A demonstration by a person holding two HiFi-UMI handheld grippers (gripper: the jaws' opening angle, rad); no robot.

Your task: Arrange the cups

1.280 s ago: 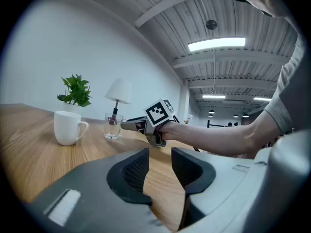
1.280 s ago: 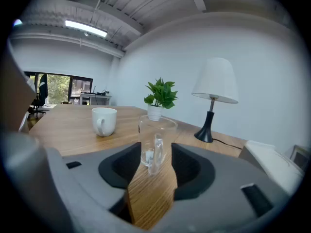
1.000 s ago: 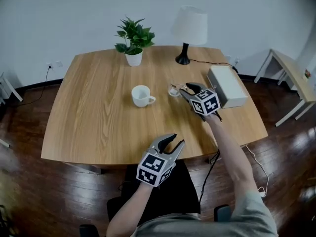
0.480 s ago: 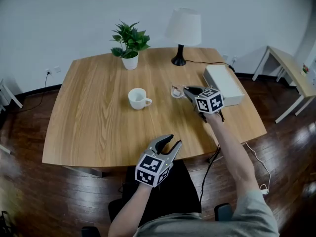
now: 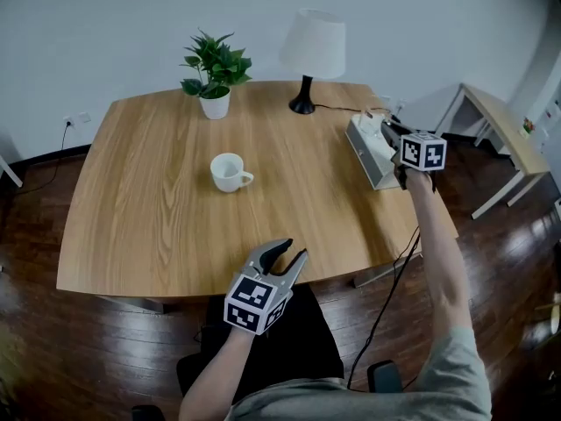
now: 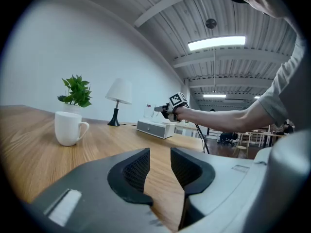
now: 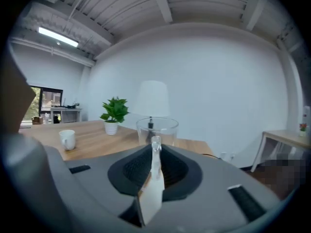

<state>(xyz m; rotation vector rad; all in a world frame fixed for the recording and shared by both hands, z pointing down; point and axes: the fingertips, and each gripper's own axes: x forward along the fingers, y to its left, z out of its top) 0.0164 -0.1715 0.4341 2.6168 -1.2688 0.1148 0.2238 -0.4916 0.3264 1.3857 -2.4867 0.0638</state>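
A white mug (image 5: 230, 171) stands upright near the middle of the wooden table (image 5: 158, 226), handle to the right. My right gripper (image 5: 388, 128) is shut on the handle of a clear glass cup (image 5: 372, 119) and holds it in the air over the white box (image 5: 375, 158) at the table's right edge. In the right gripper view the glass cup (image 7: 157, 127) sits upright just beyond the jaws, its handle pinched between them. My left gripper (image 5: 285, 251) hovers at the table's front edge, open with nothing between its fingers (image 6: 133, 166).
A potted plant (image 5: 213, 73) and a lamp (image 5: 311, 51) stand along the table's far edge, the lamp's cable running toward the white box. A small side table (image 5: 500, 125) stands off to the right on the dark wooden floor.
My right gripper shut on the glass cup's handle, lifted it off the table and carried it right, over the white box. The left gripper stayed where it was.
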